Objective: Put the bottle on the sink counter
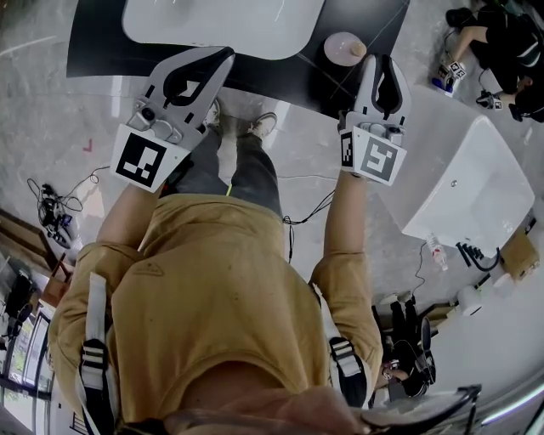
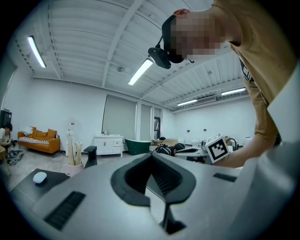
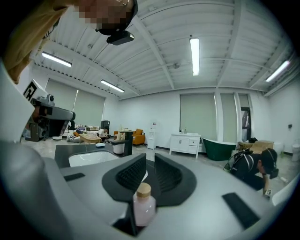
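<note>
R gripper (image 3: 150,158) is clamped on the bottle (image 3: 143,211). The bottle has a pink body & tan cap (image 3: 143,189) and stands upright btwn the black ribbed pads (image 3: 130,174), low near the jaws' root, not at the tips. The side facing the camera reads as plain pink; any label is too small to make out.

The bottle is up in the air short of the sink counter (image 3: 61,152), not on it. The counter's black top w/ white basin (image 3: 91,158) lies ahead & to the left in the right gripper view.

In the head view the R gripper (image 1: 381,61) is at the counter's (image 1: 102,34) near edge, just beside a round pink pot (image 1: 340,42) on the black top. The bottle is hidden there.

L gripper (image 2: 151,155): jaws together, nothing btwn them. In the head view it (image 1: 219,58) points at the basin's (image 1: 221,25) front edge.

Markings: a black-&-white square code on the L gripper's marker cube (image 1: 143,159), a pattern only. Dark print on the person's mustard shirt (image 2: 246,77) is cut off & unreadable.
</note>
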